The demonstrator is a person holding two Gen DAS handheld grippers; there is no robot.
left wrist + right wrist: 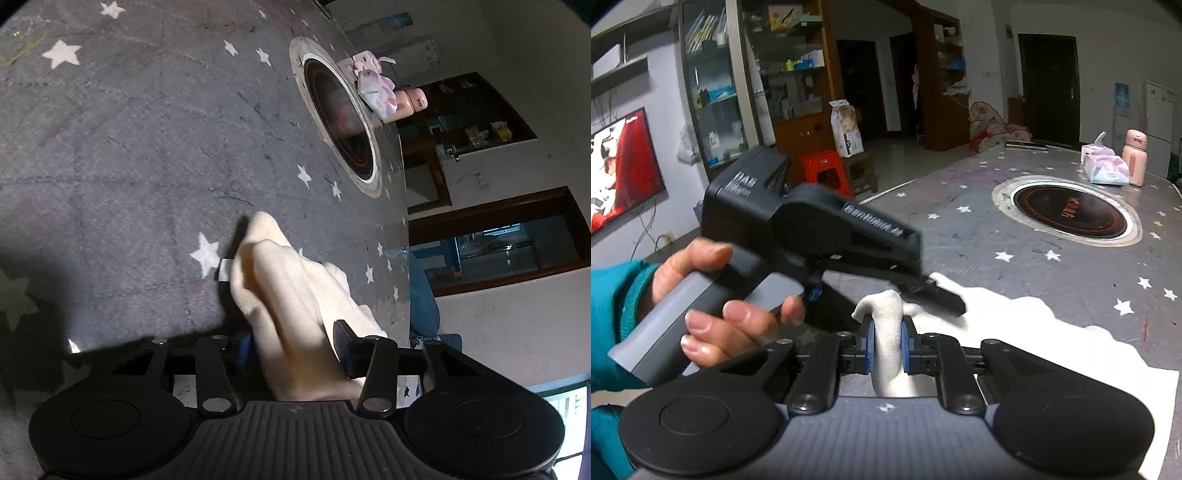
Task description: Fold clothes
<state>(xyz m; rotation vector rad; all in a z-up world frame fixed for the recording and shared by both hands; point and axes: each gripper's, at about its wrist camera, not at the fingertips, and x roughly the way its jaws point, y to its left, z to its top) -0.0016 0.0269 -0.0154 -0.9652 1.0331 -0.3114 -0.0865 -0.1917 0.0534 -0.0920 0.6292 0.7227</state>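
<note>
Pinching a raised ridge of a cream-white garment [886,332] on a star-printed grey table cover [1071,273], with the right gripper [886,349] clamped tight on that fold, blue pads pressing the cloth from both sides. Beside it, held in a person's hand [713,302] with a teal sleeve [613,302], the left gripper [295,350] reaching down over the same garment [295,288], jaws partway apart with bunched cloth lying between them; whether the pads already bite the fabric cannot be told. Garment lying rumpled near the table's front edge, one end spread flat toward the right in the right wrist view, a small white label [224,268] showing at its far tip. Folding judged barely begun: no neat crease or stacked layer visible, only gathered handholds. Still to come, by the look of it, lifting, laying over and smoothing. Farther back, a round inset cooktop [1067,214], a tissue pack [1104,170] and a pink bottle [1134,157].
</note>
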